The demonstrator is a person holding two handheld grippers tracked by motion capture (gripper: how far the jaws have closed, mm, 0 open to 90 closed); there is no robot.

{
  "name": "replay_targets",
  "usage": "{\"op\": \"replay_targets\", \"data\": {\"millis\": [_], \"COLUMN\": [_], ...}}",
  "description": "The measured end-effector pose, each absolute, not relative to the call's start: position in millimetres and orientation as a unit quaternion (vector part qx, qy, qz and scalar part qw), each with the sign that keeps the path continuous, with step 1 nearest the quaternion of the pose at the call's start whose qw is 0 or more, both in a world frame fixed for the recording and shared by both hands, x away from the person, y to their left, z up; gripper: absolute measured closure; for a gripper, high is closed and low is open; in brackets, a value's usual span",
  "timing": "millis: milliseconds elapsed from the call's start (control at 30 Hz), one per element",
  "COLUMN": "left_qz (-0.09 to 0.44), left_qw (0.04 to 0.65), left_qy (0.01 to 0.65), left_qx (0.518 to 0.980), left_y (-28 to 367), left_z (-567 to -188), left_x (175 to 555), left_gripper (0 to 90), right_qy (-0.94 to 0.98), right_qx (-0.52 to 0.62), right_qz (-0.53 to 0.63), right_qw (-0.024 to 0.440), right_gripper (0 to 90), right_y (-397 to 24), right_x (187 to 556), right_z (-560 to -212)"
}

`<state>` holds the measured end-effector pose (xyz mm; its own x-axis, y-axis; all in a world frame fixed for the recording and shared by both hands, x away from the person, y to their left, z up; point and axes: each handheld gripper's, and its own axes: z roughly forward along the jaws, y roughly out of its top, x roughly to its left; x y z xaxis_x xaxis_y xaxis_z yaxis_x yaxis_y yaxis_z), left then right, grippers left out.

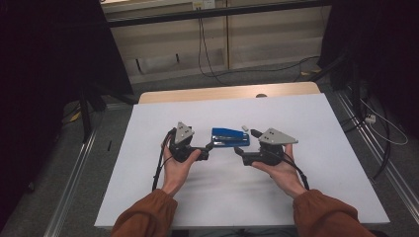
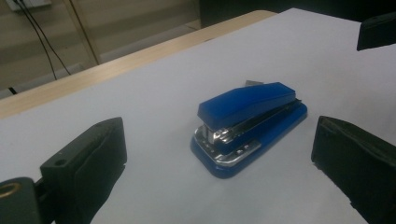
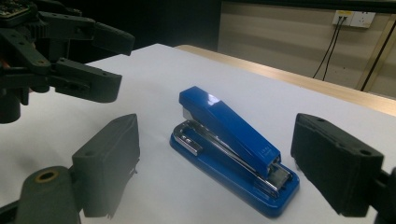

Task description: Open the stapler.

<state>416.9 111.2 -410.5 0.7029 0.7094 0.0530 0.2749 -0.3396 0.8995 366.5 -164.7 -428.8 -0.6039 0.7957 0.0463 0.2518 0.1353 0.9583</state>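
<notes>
Glossy blue plastic stapler with chrome magazine lies flat on the matte white table, between the left gripper and right gripper, both gaping, gripping nothing.

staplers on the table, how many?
1. A blue stapler lies flat near the middle of the white table, between the left claw and the right claw, touching neither. No others visible.
</notes>
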Motion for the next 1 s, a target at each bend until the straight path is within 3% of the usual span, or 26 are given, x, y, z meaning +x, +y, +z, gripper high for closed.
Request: {"op": "replay_targets", "data": {"millis": [133, 367, 600, 633, 667, 767, 800, 833, 933, 1000], "left_qz": [0.217, 0.222, 0.216, 0.217, 0.219, 0.230, 0.234, 0.234, 0.227, 0.224], "left_qw": [0.499, 0.499, 0.483, 0.486, 0.486, 0.474, 0.470, 0.470, 0.471, 0.464], "left_qy": [0.307, 0.315, 0.321, 0.321, 0.320, 0.325, 0.338, 0.338, 0.355, 0.365], "left_qx": [0.781, 0.776, 0.785, 0.784, 0.783, 0.785, 0.781, 0.781, 0.775, 0.776], "left_y": [108, 101, 104, 105, 108, 113, 117, 117, 123, 122], "left_z": [-408, -409, -410, -410, -411, -415, -417, -417, -419, -421], "left_x": [424, 447, 444, 444, 444, 447, 449, 449, 453, 453], "left_gripper": [8.0, 5.7, 5.9, 6.1, 5.9, 5.9, 5.9, 5.9, 5.9, 5.9], "right_qy": [0.710, 0.713, 0.720, 0.720, 0.723, 0.726, 0.731, 0.731, 0.739, 0.739], "right_qx": [0.369, 0.361, 0.358, 0.359, 0.364, 0.366, 0.362, 0.362, 0.353, 0.353], "right_qz": [0.546, 0.548, 0.544, 0.546, 0.543, 0.541, 0.540, 0.540, 0.537, 0.538], "right_qw": [0.248, 0.246, 0.239, 0.232, 0.226, 0.216, 0.206, 0.206, 0.202, 0.200], "right_gripper": [17.2, 25.1, 29.6, 34.8, 47.2, 51.2, 61.9, 61.9, 77.9, 80.5], "right_y": [-161, -154, -151, -152, -152, -152, -150, -150, -148, -148], "right_x": [372, 380, 379, 379, 379, 380, 380, 380, 379, 379], "right_z": [-430, -431, -434, -434, -435, -438, -440, -440, -442, -443]}}
